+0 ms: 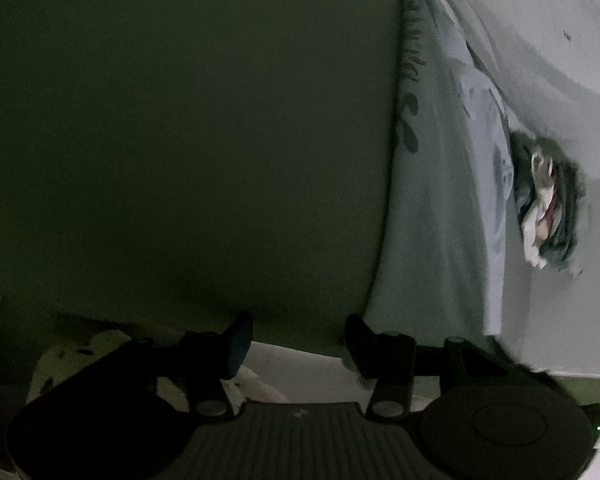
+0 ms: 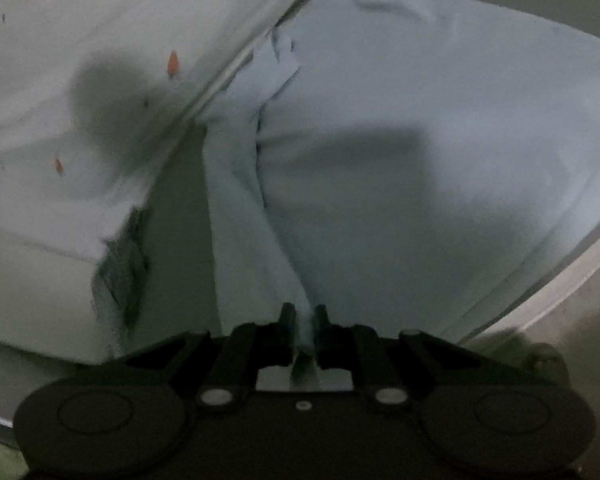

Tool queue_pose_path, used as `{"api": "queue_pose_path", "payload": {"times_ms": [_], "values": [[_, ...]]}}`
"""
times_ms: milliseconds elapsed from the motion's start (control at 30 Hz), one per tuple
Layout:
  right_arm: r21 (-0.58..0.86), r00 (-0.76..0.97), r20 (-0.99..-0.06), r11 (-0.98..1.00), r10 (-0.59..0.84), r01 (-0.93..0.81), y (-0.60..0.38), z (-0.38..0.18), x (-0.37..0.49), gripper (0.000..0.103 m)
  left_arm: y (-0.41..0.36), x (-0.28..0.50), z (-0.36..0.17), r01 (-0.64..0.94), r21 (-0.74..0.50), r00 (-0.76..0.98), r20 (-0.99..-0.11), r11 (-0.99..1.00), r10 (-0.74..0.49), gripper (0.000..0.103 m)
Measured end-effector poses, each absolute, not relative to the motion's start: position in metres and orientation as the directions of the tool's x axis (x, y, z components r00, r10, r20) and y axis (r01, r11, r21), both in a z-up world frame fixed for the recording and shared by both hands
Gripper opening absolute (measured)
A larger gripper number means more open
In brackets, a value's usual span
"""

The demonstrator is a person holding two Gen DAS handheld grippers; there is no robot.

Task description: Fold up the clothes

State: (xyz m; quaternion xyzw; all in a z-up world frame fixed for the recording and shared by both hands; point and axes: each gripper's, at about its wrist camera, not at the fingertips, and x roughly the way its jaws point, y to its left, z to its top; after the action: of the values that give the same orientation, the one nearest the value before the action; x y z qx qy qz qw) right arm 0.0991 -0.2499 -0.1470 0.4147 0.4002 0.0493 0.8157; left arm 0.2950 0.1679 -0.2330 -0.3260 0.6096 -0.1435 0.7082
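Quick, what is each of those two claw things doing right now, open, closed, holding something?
Left gripper: open, fingers apart, nothing pinched between them.
Right gripper: fingers shut on a bunched fold of the pale blue garment.

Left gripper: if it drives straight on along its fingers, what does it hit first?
Most likely the dark olive-green cloth that fills the view ahead of the left gripper. The jaws stand apart with nothing between them. The pale blue printed garment lies off to the right. Depth is unclear in the dim view.
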Motion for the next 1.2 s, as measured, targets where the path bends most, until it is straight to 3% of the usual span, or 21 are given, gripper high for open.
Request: {"api": "queue_pose_path", "payload": {"times_ms": [100, 233, 467, 567, 833, 1200], "values": [[0.78, 0.736, -0.531, 0.582, 0.42, 0.231, -0.263, -0.141, 0.09, 0.01, 0.161, 0.295, -0.227, -0.146, -0.638, 0.226, -0.766, 0.756, -0.602, 0.052], [0.62, 0.657, -0.682, 0.731, 0.322, 0.284, -0.262, -0.163, 0.099, 0.01, 0.153, 0.298, -0.222, -0.114, -0.632, 0.236, -0.767, 0.767, -0.597, 0.053], [0.565, 0.599, -0.74, 0.766, 0.306, 0.307, -0.259, -0.164, 0.115, 0.016, 0.151, 0.298, -0.216, -0.106, -0.639, 0.26, -0.757, 0.762, -0.599, 0.054], [0.569, 0.63, -0.72, 0.767, 0.291, 0.297, -0.263, -0.152, 0.12, 0.024, 0.144, 0.306, -0.211, -0.089, -0.643, 0.277, -0.749, 0.76, -0.601, 0.054], [0.598, 0.66, -0.689, 0.748, 0.298, 0.287, -0.28, -0.138, 0.151, 0.024, 0.116, 0.339, -0.209, -0.065, -0.648, 0.303, -0.737, 0.759, -0.603, 0.054], [0.684, 0.639, -0.632, 0.703, 0.438, 0.195, -0.308, -0.146, 0.256, 0.024, 0.08, 0.402, -0.192, -0.145, -0.615, 0.403, -0.752, 0.775, -0.521, 0.056]]}}
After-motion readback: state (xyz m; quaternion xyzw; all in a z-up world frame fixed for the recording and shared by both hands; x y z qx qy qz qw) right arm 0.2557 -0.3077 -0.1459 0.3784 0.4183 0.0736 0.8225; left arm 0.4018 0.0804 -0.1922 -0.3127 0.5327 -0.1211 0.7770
